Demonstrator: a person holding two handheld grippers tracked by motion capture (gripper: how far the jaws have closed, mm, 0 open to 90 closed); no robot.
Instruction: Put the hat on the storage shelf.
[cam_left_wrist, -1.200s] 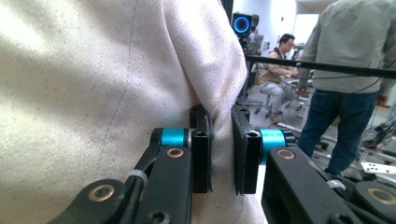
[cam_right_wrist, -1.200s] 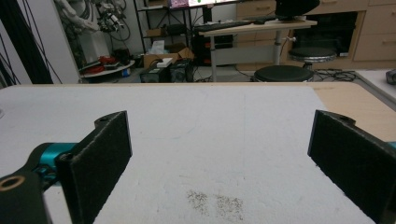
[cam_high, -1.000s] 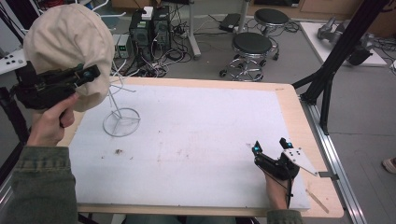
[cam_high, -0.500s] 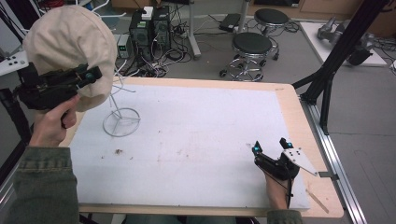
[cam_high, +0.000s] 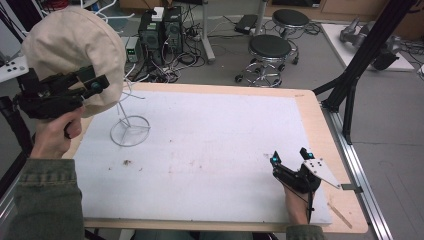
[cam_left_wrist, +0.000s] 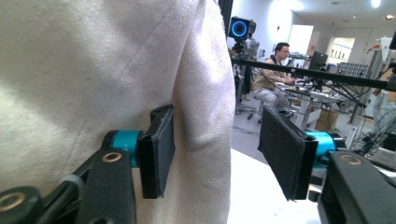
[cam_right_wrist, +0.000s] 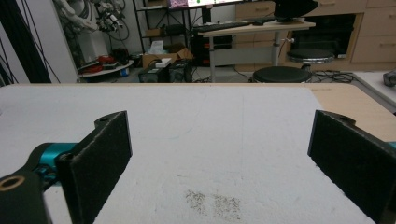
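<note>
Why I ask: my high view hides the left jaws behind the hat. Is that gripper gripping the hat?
Observer: No. The left gripper has its jaws open, and they have just been opening. The edge of the hat hangs between them, clear of one pad.
Operator: And the right gripper, anything in it?
Observer: Nothing. The right gripper has open jaws that frame the bare white table, with a dark speckled smudge just ahead.
</note>
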